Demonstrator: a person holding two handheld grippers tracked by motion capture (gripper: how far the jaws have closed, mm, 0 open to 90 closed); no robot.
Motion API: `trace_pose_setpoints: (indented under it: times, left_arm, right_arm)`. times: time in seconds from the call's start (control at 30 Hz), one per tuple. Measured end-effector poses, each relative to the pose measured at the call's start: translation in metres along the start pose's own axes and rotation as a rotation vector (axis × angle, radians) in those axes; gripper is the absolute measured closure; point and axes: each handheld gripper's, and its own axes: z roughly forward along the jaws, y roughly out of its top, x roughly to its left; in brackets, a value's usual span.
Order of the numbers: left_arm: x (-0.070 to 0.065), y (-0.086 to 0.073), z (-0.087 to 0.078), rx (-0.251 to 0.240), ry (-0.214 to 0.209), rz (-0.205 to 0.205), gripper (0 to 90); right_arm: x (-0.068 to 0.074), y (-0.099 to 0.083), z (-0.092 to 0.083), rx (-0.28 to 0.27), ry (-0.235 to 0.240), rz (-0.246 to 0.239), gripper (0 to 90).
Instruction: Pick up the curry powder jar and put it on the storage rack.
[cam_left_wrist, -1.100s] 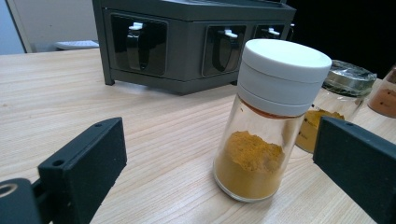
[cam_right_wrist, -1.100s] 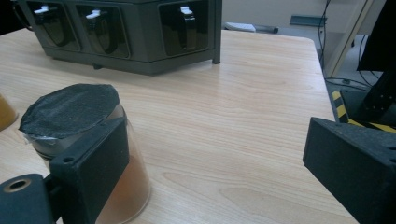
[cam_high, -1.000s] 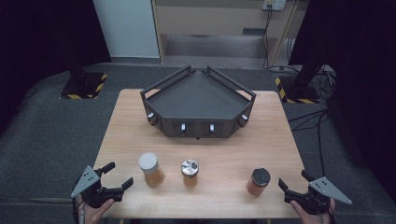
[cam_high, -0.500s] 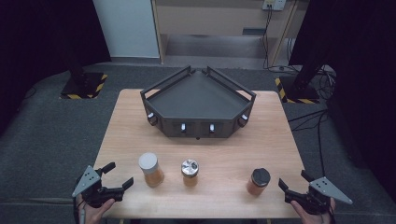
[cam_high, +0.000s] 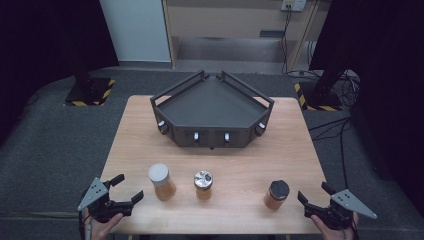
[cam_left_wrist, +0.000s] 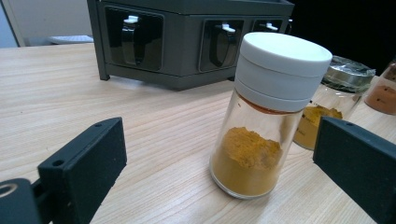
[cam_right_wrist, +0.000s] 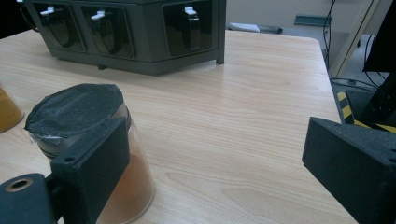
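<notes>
Three spice jars stand in a row on the near half of the wooden table (cam_high: 240, 155). The white-lidded jar (cam_high: 161, 181) (cam_left_wrist: 261, 116) holds yellow-orange powder and stands just ahead of my left gripper (cam_high: 127, 188) (cam_left_wrist: 222, 140), whose jaws are wide open and apart from it. A silver-lidded jar (cam_high: 203, 184) (cam_left_wrist: 334, 93) is in the middle. The black-lidded jar (cam_high: 276, 194) (cam_right_wrist: 74, 112) of brownish powder is left of my right gripper (cam_high: 313, 192) (cam_right_wrist: 215, 154), partly behind its left jaw in the right gripper view. That gripper is open with bare table between its jaws.
A dark angular tray (cam_high: 212, 102) with knobbed front compartments (cam_left_wrist: 133, 32) (cam_right_wrist: 189, 23) sits at the table's middle back. Black stands with striped bases and cables are on the floor at both sides. Bare table lies between the jars and the tray.
</notes>
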Motion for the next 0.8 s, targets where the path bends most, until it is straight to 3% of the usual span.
trace_pose_setpoints:
  times: [0.27,0.57,0.8]
  left_arm:
    - [-0.001,0.001,-0.001,-0.007,0.009,-0.002,1.7]
    - [-0.006,0.011,0.0,0.017,0.016,0.013,2.0]
    - [-0.004,0.019,-0.004,0.011,0.011,-0.001,2.3]
  right_arm:
    - [0.0,0.0,0.0,0.002,0.001,0.002,7.6]
    - [-0.001,0.0,0.0,0.003,0.001,0.003,7.8]
    - [0.0,0.0,0.0,0.004,0.001,0.001,7.9]
